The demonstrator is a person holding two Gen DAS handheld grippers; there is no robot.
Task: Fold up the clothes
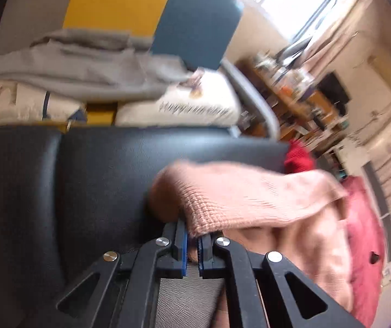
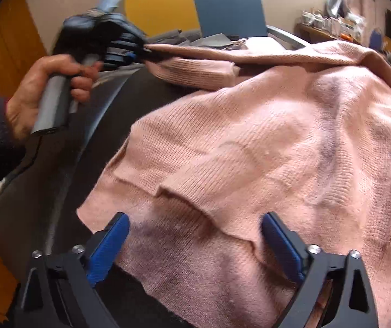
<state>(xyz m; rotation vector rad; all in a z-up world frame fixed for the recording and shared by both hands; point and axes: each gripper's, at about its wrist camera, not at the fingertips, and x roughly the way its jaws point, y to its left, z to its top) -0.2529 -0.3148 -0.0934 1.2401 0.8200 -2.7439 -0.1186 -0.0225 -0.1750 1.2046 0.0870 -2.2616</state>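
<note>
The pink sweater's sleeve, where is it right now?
Its cuff is pinched in the left gripper, lifted above the black couch; in the right wrist view it stretches across the pink sweater.

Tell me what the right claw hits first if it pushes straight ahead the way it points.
Probably the pink sweater: the open right claw hovers over its near hem, and the knit fills the view ahead. Depth is unclear.

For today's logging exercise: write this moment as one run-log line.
left gripper: shut on pink sweater sleeve | right gripper: open above hem | surface: black seat
</note>
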